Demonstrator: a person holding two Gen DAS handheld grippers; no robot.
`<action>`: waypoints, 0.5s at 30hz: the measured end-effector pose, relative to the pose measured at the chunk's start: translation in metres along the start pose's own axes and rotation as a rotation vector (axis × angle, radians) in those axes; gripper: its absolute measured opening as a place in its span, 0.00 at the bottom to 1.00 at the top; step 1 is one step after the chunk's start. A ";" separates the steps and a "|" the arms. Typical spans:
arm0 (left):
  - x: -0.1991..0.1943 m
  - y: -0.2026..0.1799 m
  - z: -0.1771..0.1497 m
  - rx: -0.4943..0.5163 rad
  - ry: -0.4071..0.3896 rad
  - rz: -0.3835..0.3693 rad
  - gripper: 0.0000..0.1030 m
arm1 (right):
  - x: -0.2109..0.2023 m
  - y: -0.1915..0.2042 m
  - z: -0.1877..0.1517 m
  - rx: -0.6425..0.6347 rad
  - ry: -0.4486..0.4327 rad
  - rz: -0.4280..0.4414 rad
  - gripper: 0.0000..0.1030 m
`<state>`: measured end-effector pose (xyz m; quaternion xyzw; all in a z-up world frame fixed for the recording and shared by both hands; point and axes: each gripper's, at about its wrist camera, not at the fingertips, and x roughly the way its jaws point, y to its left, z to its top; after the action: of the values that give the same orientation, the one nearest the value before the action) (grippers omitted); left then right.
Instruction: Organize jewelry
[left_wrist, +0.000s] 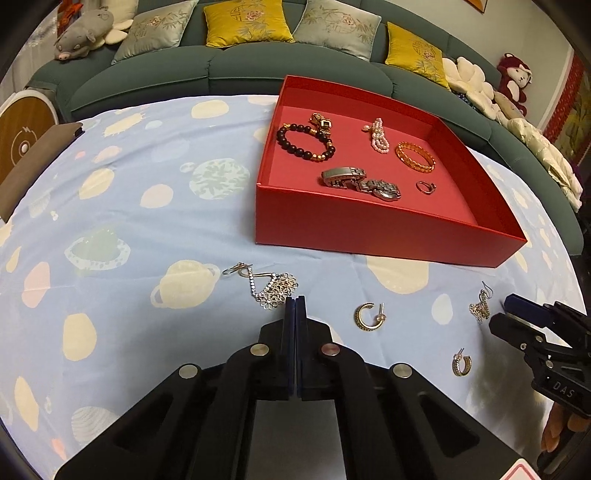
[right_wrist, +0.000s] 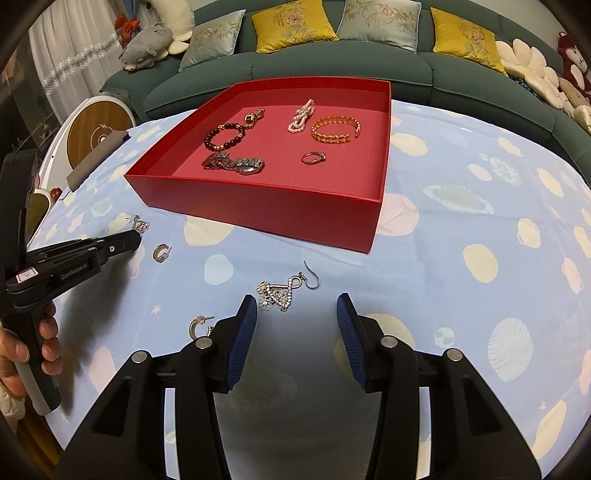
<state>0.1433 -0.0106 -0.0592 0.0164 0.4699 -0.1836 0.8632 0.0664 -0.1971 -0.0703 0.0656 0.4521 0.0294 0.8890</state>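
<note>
A red box (left_wrist: 369, 229) (right_wrist: 258, 206) holds a dark bead bracelet (left_wrist: 304, 142), a pearl bracelet (left_wrist: 379, 136), a gold bangle (left_wrist: 415, 157), a silver watch (left_wrist: 362, 182) and a ring (left_wrist: 425, 187). On the blue cloth lie two flower drop earrings (left_wrist: 275, 290) (right_wrist: 282, 291) and two hoop earrings (left_wrist: 369, 316) (left_wrist: 461, 363). My left gripper (left_wrist: 295, 301) is shut and empty, its tips just right of one flower earring. My right gripper (right_wrist: 297, 306) is open, just short of the other flower earring; it also shows in the left wrist view (left_wrist: 506, 310).
A green sofa (left_wrist: 236, 70) with yellow and grey cushions and plush toys runs behind the table. A brown pouch (left_wrist: 33, 162) lies at the cloth's left edge, beside a round white-and-wood device (right_wrist: 98, 127). The table edge curves close on both sides.
</note>
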 end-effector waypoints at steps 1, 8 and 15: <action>-0.001 -0.001 -0.001 0.005 -0.001 -0.004 0.00 | 0.002 0.000 0.000 -0.002 0.003 -0.001 0.42; -0.012 -0.001 0.001 0.005 -0.019 -0.046 0.00 | 0.010 0.007 0.003 -0.023 -0.004 -0.013 0.42; -0.023 0.006 0.003 -0.014 -0.036 -0.075 0.00 | 0.018 0.017 0.008 -0.082 -0.025 -0.046 0.26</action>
<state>0.1364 0.0017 -0.0396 -0.0105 0.4561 -0.2130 0.8640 0.0838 -0.1786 -0.0779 0.0191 0.4408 0.0265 0.8970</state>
